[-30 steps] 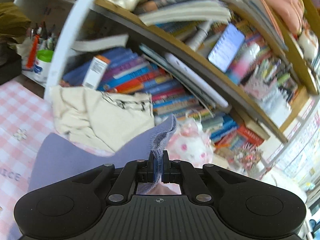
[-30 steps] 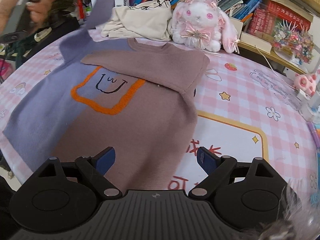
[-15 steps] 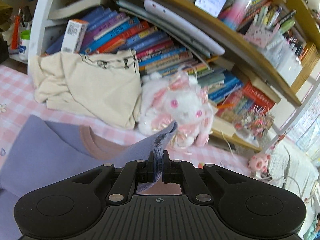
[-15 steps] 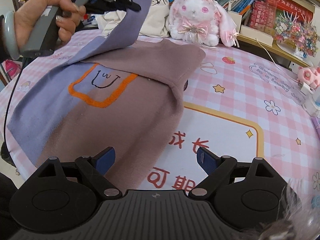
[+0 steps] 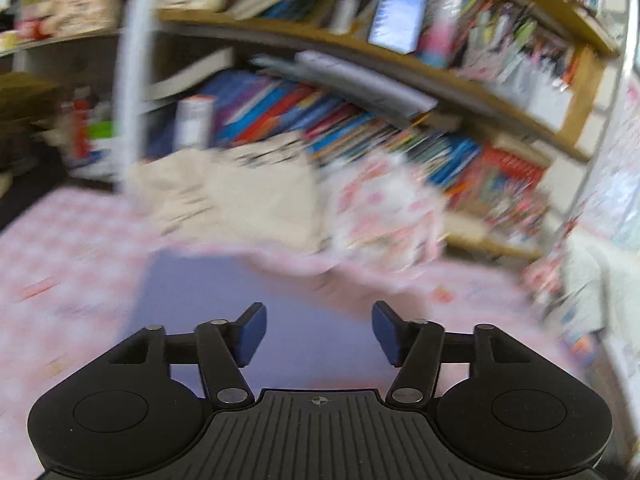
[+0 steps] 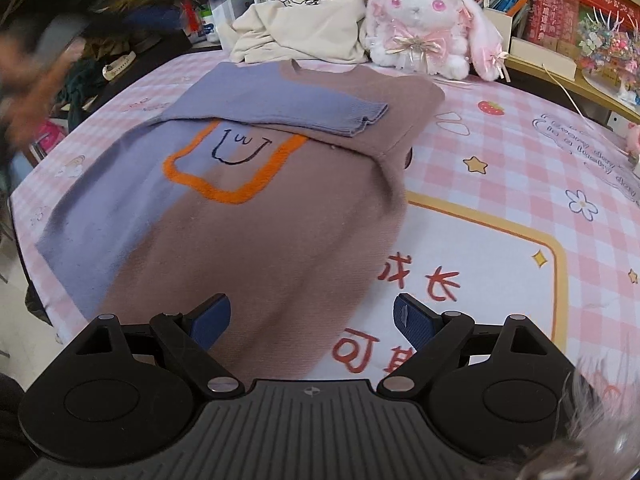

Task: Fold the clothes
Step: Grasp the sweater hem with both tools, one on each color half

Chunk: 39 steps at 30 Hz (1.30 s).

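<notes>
Lilac and mauve knit, the sweater (image 6: 248,208) lies flat on the pink checked tabletop (image 6: 520,148), its long axis running from the hem near the right camera up to the collar, which points toward the cream garment (image 6: 304,28) and the plush rabbit (image 6: 424,20) by the bookshelf (image 5: 400,120). On its left, the lilac sleeve (image 6: 288,110) lies folded across the chest, cuff pointing right, above the orange-framed face. The left gripper (image 5: 318,334) has just been opening its jaws; they stand apart with nothing between them, only lilac knit below, in a blurred view. Further right, the right gripper (image 6: 312,322) hovers over the hem, jaws wide and empty. To fold well, I judge each gripper should pinch one hem corner, lift evenly, and carry the hem up to the collar, keeping both sleeves tucked flat.
</notes>
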Each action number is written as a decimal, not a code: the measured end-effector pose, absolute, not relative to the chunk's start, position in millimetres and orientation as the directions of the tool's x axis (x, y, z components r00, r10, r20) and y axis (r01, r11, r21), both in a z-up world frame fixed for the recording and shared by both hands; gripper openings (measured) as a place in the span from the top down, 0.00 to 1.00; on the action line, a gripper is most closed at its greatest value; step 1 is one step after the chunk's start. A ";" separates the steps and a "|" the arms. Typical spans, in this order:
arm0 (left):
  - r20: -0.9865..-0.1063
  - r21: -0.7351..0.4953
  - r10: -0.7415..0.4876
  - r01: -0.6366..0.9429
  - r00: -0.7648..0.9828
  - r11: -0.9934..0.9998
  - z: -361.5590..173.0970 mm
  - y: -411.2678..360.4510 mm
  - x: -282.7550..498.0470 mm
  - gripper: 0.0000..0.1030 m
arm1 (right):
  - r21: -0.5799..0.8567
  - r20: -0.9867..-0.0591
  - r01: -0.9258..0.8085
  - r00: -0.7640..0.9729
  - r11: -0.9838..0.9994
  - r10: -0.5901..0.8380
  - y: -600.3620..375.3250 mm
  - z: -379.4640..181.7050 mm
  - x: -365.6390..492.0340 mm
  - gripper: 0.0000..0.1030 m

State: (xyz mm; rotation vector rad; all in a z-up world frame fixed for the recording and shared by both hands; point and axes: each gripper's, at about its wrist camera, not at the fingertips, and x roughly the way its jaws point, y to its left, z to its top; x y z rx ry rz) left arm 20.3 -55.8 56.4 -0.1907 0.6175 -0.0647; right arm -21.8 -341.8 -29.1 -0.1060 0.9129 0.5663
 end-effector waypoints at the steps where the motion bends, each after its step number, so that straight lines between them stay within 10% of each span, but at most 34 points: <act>1: -0.594 -0.173 -0.076 -0.035 0.801 0.984 49.8 -45.5 6.9 0.37 | 0.151 -0.773 -0.498 0.479 0.854 0.416 -341.3 -29.0 -23.1 0.14; 8: -0.691 -0.004 0.203 -0.285 0.693 0.958 10.7 16.8 -66.0 0.23 | 0.172 -0.780 -0.378 0.511 0.910 0.360 -342.5 -29.4 -36.6 0.14; 19: -0.749 -0.067 0.092 -0.214 0.656 0.975 -19.9 65.8 -98.6 0.25 | 0.240 -0.803 -0.088 0.542 0.967 0.248 -346.1 -35.4 -59.7 0.28; 26: -0.788 -0.081 0.025 -0.144 0.615 0.986 -37.9 71.7 -99.4 0.46 | 0.180 -0.816 -0.062 0.549 0.982 0.184 -324.5 -40.3 -70.6 0.51; 28: -0.789 -0.058 0.017 -0.103 0.614 0.993 -37.8 67.7 -98.2 0.49 | 0.165 -0.817 -0.084 0.546 0.983 0.184 -317.1 -39.9 -71.5 0.71; 33: -0.784 -0.104 -0.062 -0.032 0.618 0.994 -32.7 64.4 -92.8 0.96 | 0.163 -0.817 -0.097 0.545 0.982 0.189 -305.0 -37.2 -70.9 0.87; 39: -0.682 -0.162 -0.116 0.005 0.722 0.987 -5.7 51.2 -102.5 0.87 | 0.299 -0.704 -0.131 0.639 0.945 0.311 -306.7 -5.6 -82.4 0.87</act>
